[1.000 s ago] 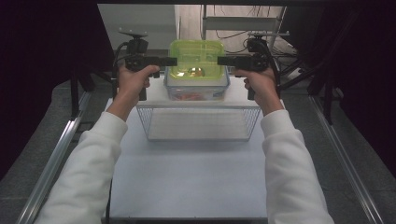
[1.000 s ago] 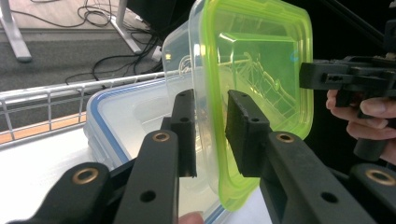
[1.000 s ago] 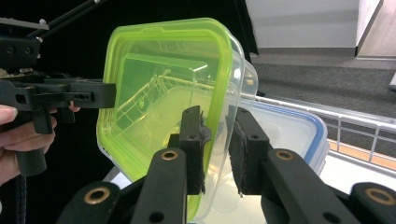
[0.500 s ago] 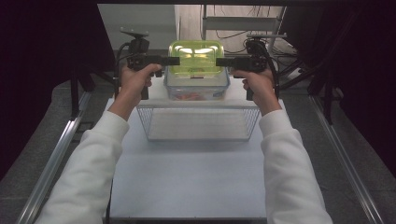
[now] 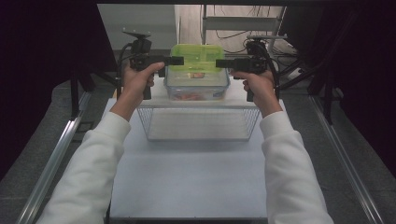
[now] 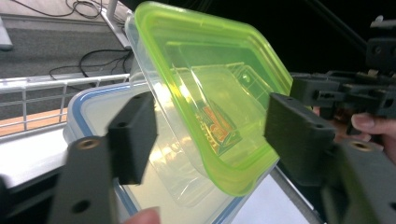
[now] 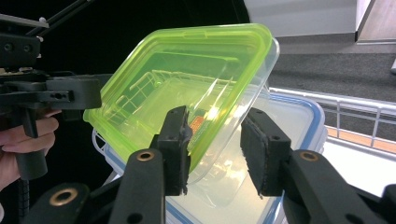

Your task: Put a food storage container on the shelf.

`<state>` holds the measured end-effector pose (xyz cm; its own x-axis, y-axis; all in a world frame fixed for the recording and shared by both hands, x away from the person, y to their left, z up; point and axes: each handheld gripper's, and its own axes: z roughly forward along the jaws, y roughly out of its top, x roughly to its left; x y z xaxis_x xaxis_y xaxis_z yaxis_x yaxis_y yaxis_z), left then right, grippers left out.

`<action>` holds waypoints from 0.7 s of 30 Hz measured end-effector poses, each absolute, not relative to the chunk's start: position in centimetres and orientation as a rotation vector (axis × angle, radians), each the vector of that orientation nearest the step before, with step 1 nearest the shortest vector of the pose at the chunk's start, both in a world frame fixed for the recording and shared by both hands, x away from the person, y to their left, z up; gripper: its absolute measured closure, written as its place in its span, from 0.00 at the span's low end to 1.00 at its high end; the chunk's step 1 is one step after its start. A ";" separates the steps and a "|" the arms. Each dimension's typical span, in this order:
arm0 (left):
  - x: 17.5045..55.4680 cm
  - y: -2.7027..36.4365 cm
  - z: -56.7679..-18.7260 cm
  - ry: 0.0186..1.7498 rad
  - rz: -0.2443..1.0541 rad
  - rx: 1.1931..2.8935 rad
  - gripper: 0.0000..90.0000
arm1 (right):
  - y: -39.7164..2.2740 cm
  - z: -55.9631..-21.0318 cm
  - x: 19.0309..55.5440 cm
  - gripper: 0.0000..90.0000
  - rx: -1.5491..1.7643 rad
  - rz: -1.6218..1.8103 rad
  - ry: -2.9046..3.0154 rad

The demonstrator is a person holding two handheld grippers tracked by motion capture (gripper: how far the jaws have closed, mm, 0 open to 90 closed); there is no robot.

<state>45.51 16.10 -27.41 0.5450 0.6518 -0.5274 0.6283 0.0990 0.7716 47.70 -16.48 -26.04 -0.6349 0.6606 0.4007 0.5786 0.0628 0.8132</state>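
Green-lidded container sits between the released, opening left gripper and right gripper.

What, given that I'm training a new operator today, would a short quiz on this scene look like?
1. True or false: the green-lidded container rests on the blue-rimmed container.
2. The wire basket stands: A) nearer the person than both containers; B) on top of them; C) behind them.
3. How do the left gripper's jaws stand?

Key: 1 true. 2 A. 3 open: they have just been opening, with the green lid's edge between them, not pressed.
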 end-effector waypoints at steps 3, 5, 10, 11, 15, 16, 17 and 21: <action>45.4 16.0 -27.5 1.110 0.031 1.593 0.32 | -16.5 -26.0 47.7 0.59 1.327 1.632 2.214; 45.3 16.0 -27.4 1.106 0.022 1.588 0.32 | -16.6 -26.1 47.8 0.58 1.335 1.629 2.212; 44.7 15.7 -27.4 1.092 0.016 1.597 0.33 | -16.6 -26.2 47.9 0.55 1.345 1.634 2.189; 44.5 15.6 -27.4 1.091 0.020 1.601 0.33 | -16.6 -26.2 48.0 0.55 1.347 1.634 2.191; 44.2 15.4 -27.3 1.081 0.022 1.617 0.33 | -16.4 -26.4 48.1 0.53 1.341 1.627 2.208; 44.1 15.4 -27.3 1.078 0.023 1.619 0.33 | -16.3 -26.4 48.1 0.53 1.343 1.629 2.206; 44.0 15.3 -27.3 1.083 0.028 1.620 0.33 | -16.2 -26.4 48.1 0.53 1.344 1.627 2.204; 44.0 15.5 -27.2 1.097 0.045 1.614 0.31 | -16.3 -26.4 48.1 0.52 1.347 1.636 2.202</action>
<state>43.97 15.49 -27.20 0.5659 0.6589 -0.4955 0.6165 0.0609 0.7850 48.06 -16.26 -26.42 -0.6084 0.6800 0.4093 0.5882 0.0400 0.8078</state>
